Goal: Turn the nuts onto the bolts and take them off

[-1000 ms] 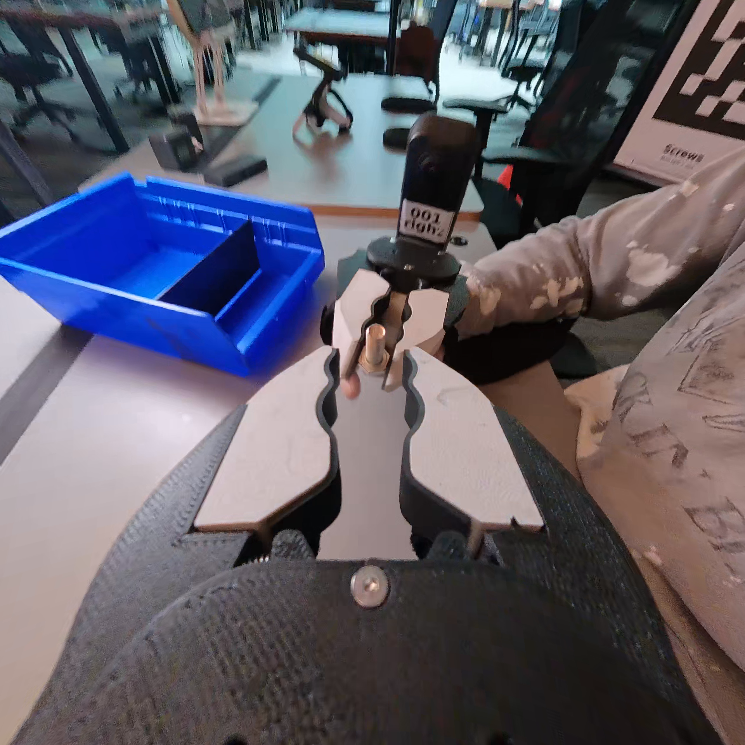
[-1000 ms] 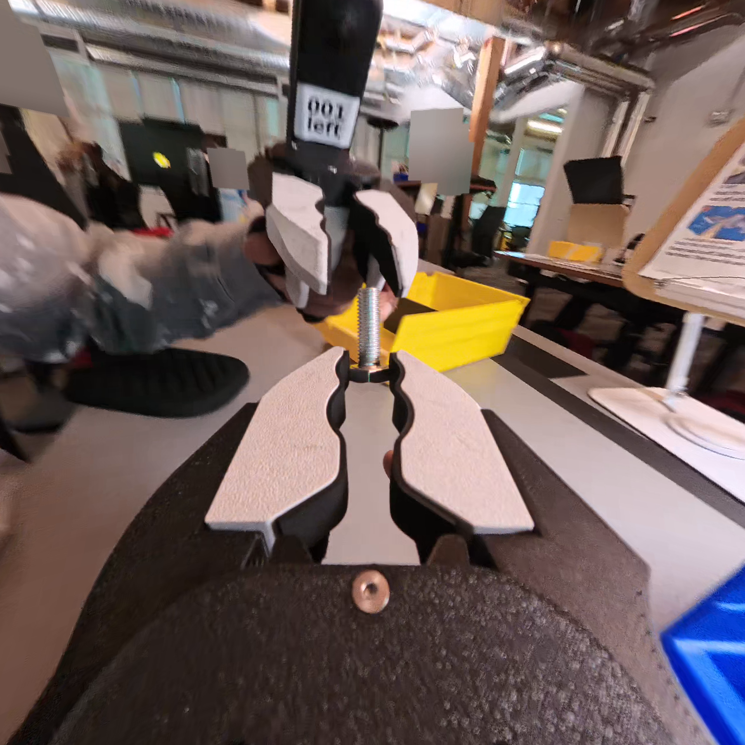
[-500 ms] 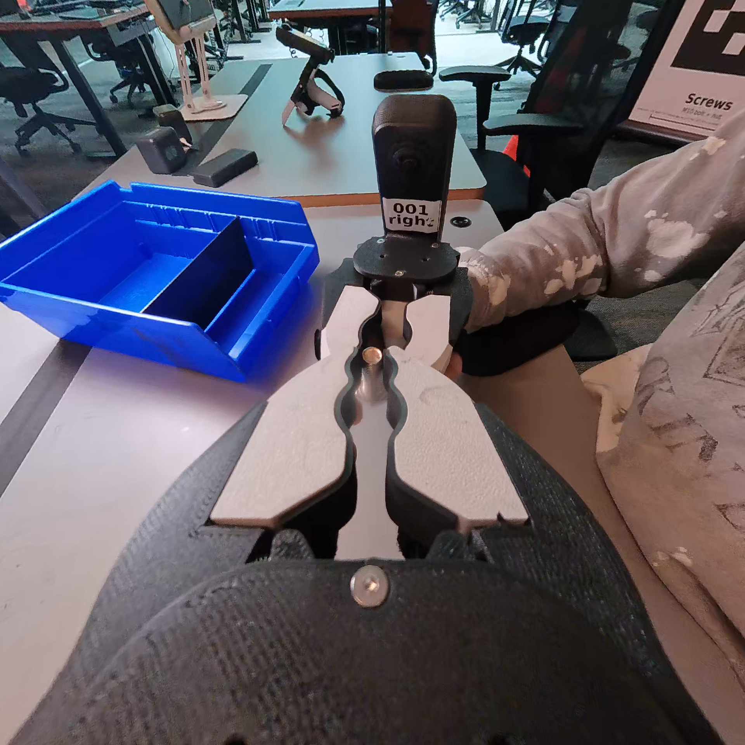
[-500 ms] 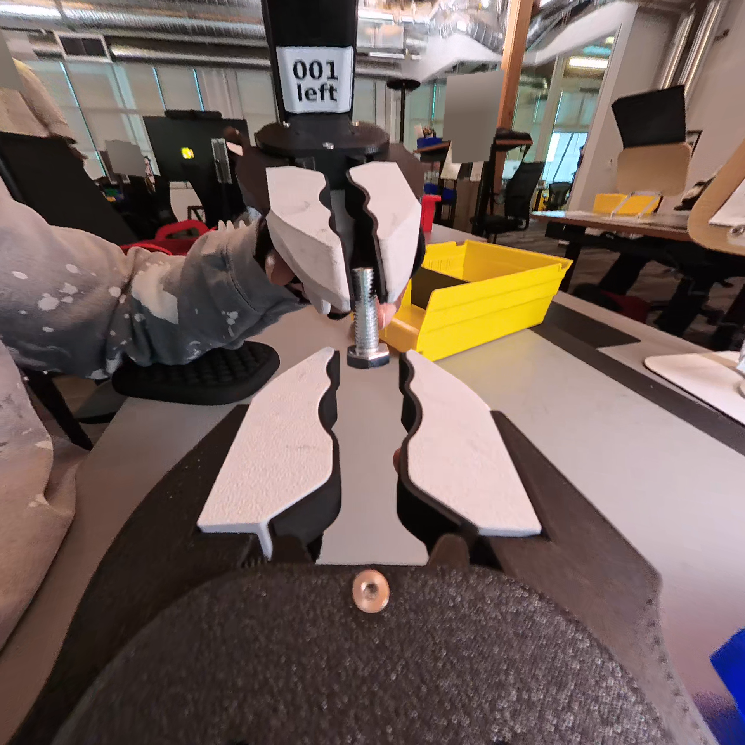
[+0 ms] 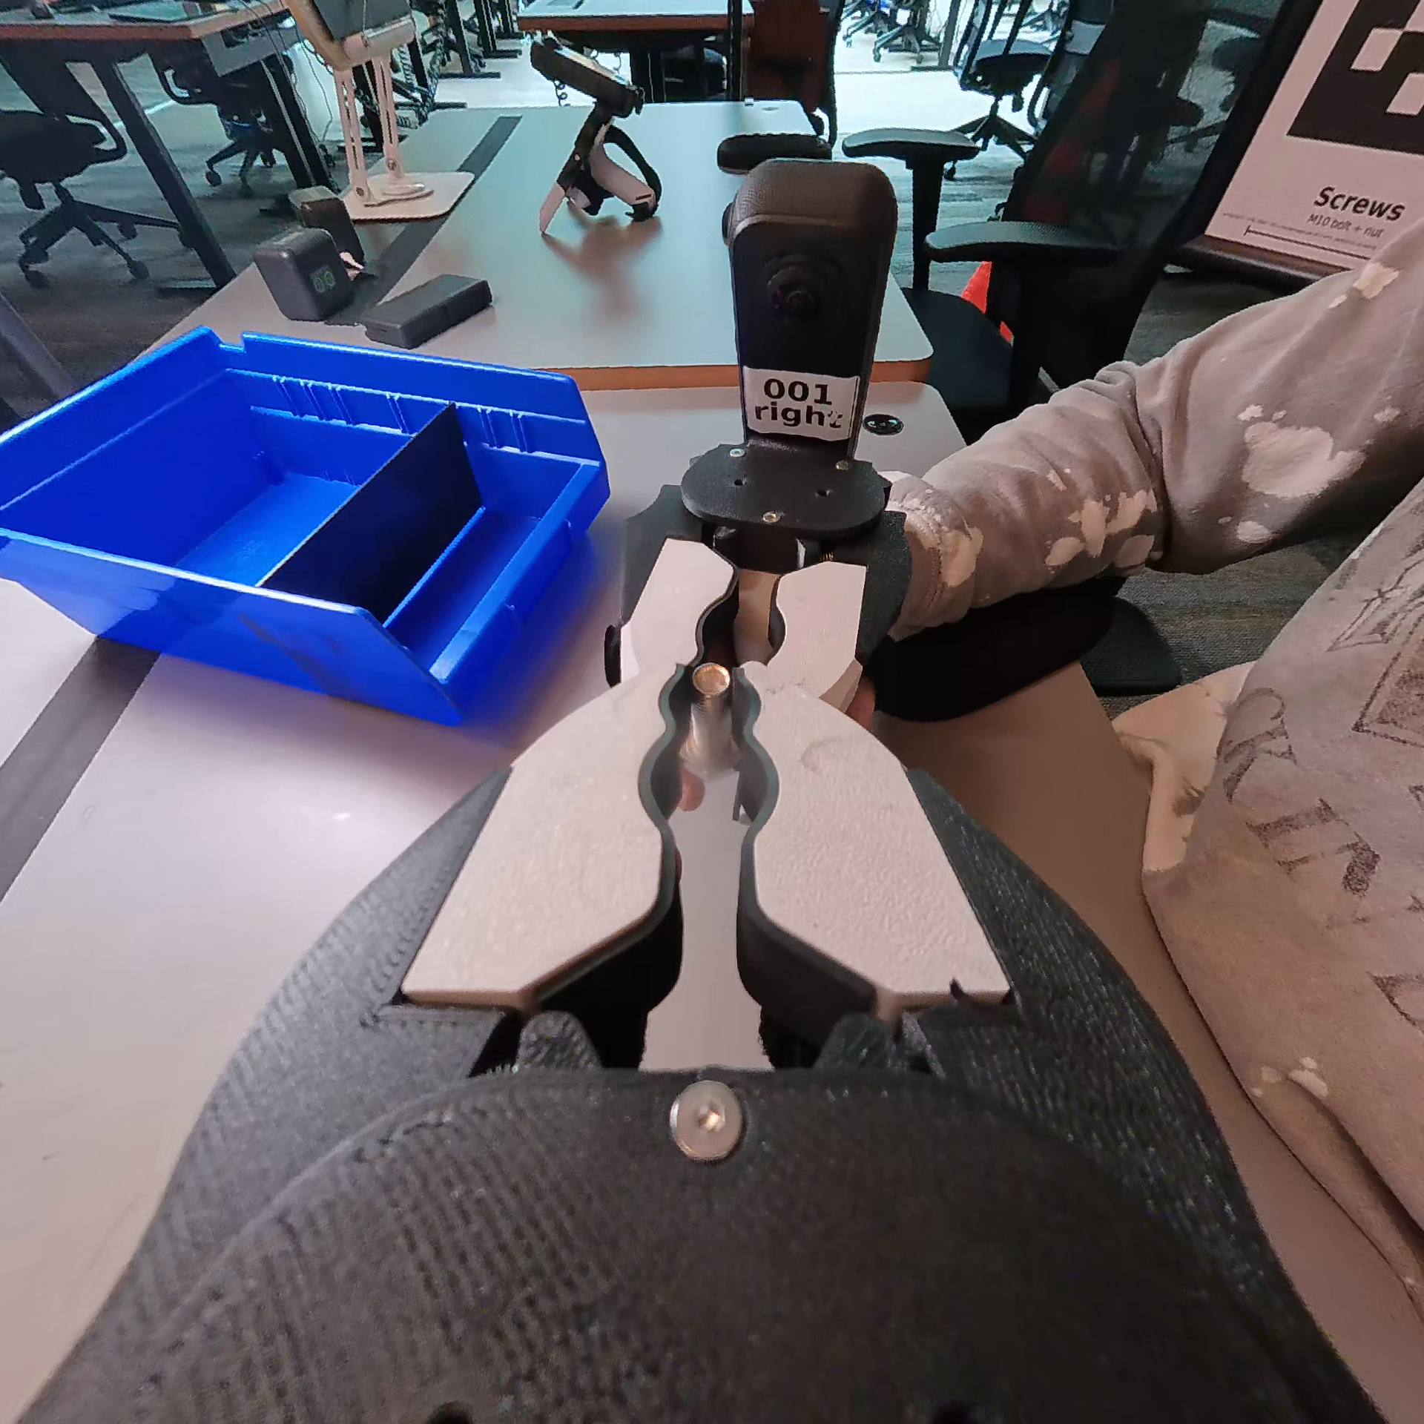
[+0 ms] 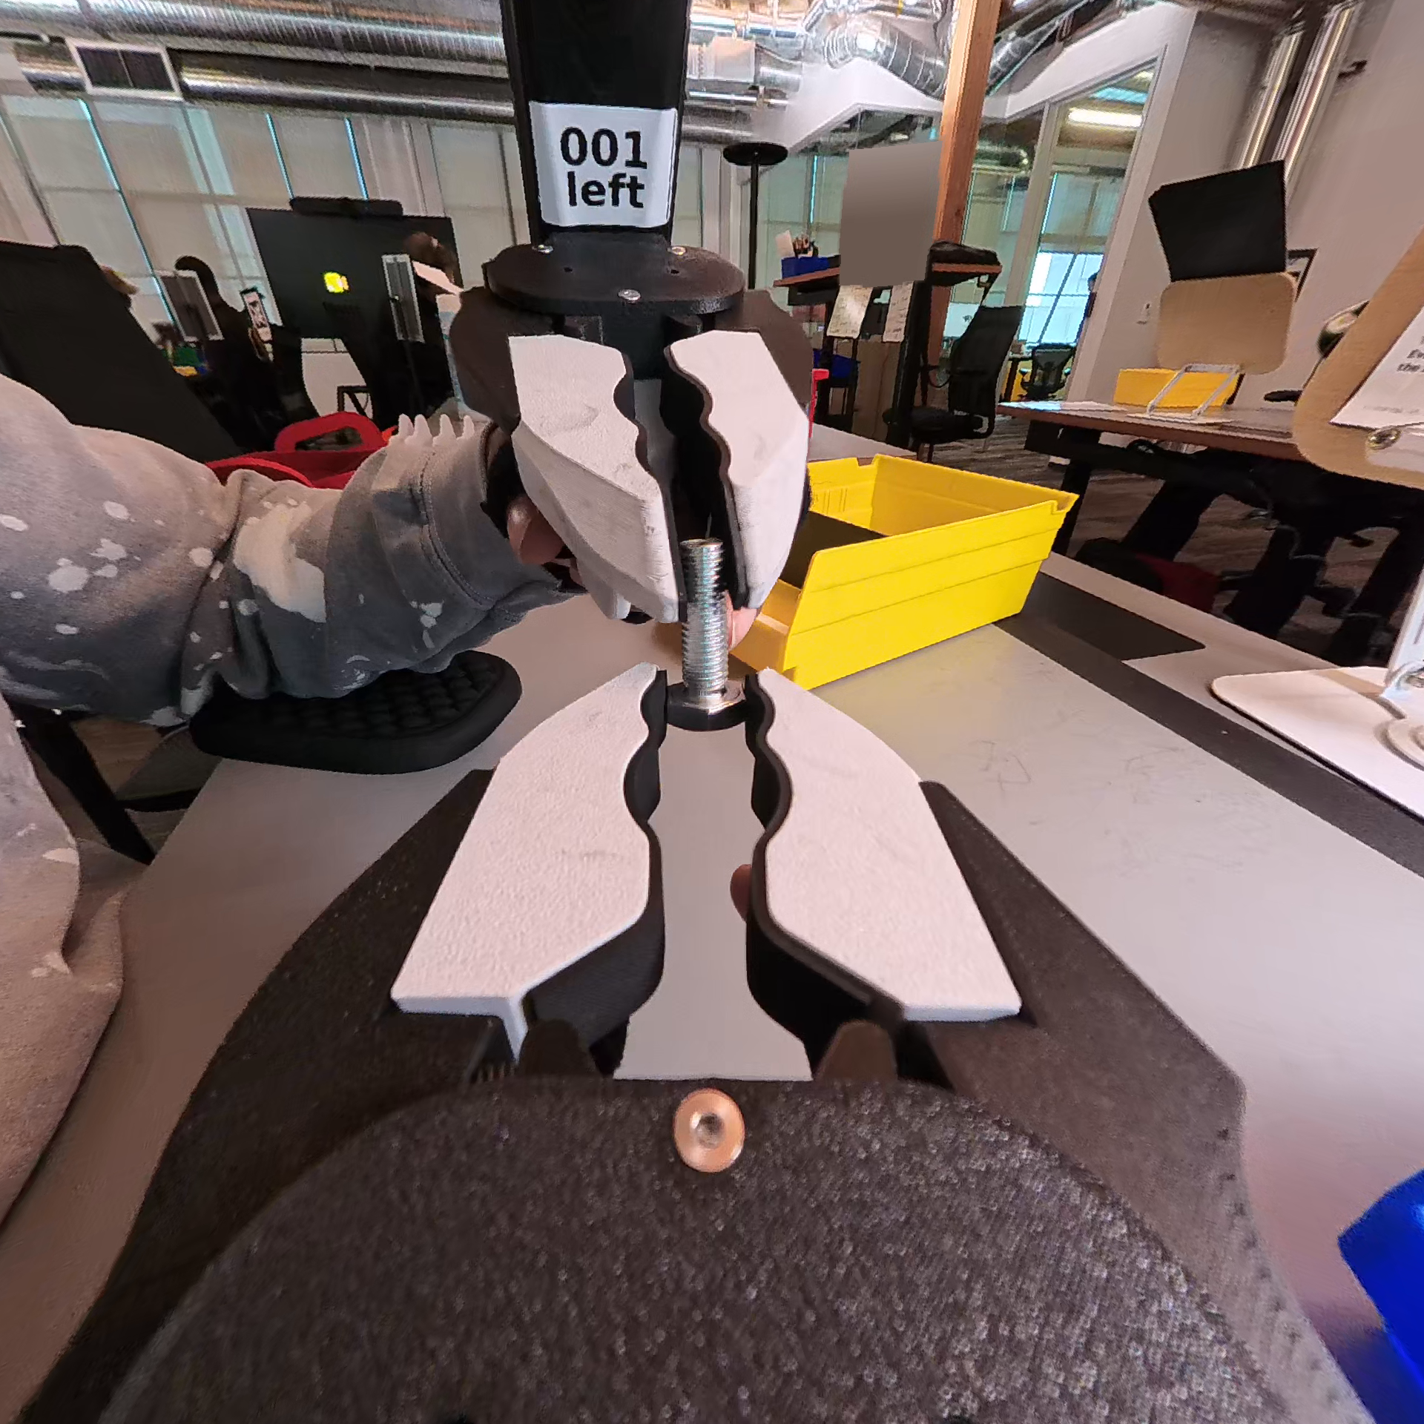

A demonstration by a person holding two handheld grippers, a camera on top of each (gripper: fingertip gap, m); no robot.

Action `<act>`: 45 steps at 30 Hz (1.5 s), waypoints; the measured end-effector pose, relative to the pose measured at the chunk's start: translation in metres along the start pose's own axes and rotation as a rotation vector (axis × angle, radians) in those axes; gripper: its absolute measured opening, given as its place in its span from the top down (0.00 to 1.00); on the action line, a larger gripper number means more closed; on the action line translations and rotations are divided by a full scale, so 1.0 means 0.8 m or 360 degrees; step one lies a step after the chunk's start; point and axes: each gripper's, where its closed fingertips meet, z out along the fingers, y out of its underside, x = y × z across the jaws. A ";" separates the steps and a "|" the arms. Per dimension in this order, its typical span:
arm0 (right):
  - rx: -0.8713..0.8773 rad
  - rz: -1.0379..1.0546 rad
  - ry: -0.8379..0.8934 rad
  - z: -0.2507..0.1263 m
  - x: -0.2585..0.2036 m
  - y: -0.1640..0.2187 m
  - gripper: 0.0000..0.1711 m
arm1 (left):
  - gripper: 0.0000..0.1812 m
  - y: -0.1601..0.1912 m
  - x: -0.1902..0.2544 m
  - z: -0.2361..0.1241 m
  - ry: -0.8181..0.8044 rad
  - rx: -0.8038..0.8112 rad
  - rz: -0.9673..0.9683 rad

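A silver threaded bolt [image 6: 703,616] stands upright between the two grippers above the grey table [image 6: 1002,809]. My left gripper [image 5: 707,693] is shut on the bolt's shaft [image 5: 705,732]; in the right wrist view it [image 6: 703,601] comes down from above onto the upper threads. My right gripper [image 6: 705,682] has its jaws closed against the hex piece [image 6: 705,707] at the bolt's lower end. I cannot tell whether that piece is a nut or the bolt's head. In the left wrist view the right gripper [image 5: 736,655] faces me just behind the bolt.
A blue divided bin [image 5: 231,539] stands on the table to the left of the left gripper, its corner [image 6: 1387,1271] near the right one. A yellow bin [image 6: 925,555] sits behind the bolt. A white stand base [image 6: 1310,717] lies at the right. A person's speckled sleeve [image 5: 1117,478] reaches in.
One second ago my right gripper held the hex end and my left was open. Then my left closed on the shaft and my right opened. Now my right has closed on the hex end again.
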 end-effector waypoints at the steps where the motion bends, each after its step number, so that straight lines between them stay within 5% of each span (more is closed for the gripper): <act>1: 0.0001 0.0003 -0.0002 0.000 0.000 0.000 0.89 | 0.95 0.000 0.000 0.000 -0.0003 -0.0001 0.0005; 16: 0.0033 0.0020 -0.0010 -0.001 -0.001 -0.003 0.89 | 0.92 -0.012 -0.001 -0.006 0.0003 0.0103 -0.0038; 19: 0.0082 0.0072 0.0008 -0.007 0.006 -0.009 0.89 | 0.86 -0.029 -0.023 -0.039 -0.0148 0.0171 -0.0047; 23: 0.0118 0.0102 0.0063 -0.020 0.021 -0.015 0.89 | 0.85 -0.032 -0.098 -0.140 -0.0688 0.0169 -0.0121; 26: 0.0124 0.0115 0.0080 -0.024 0.027 -0.016 0.89 | 0.85 0.007 -0.158 -0.225 -0.1050 0.0091 -0.0370; 31: 0.0104 0.0112 0.0053 -0.022 0.024 -0.012 0.89 | 0.85 0.145 -0.222 -0.318 -0.1531 -0.0258 -0.0922; 38: 0.0082 0.0115 0.0044 -0.023 0.022 -0.009 0.89 | 0.81 0.294 -0.231 -0.340 -0.1808 -0.0693 -0.1374; 45: 0.0078 0.0122 0.0032 -0.025 0.021 -0.009 0.89 | 0.80 0.331 -0.234 -0.352 -0.1882 -0.0919 -0.1545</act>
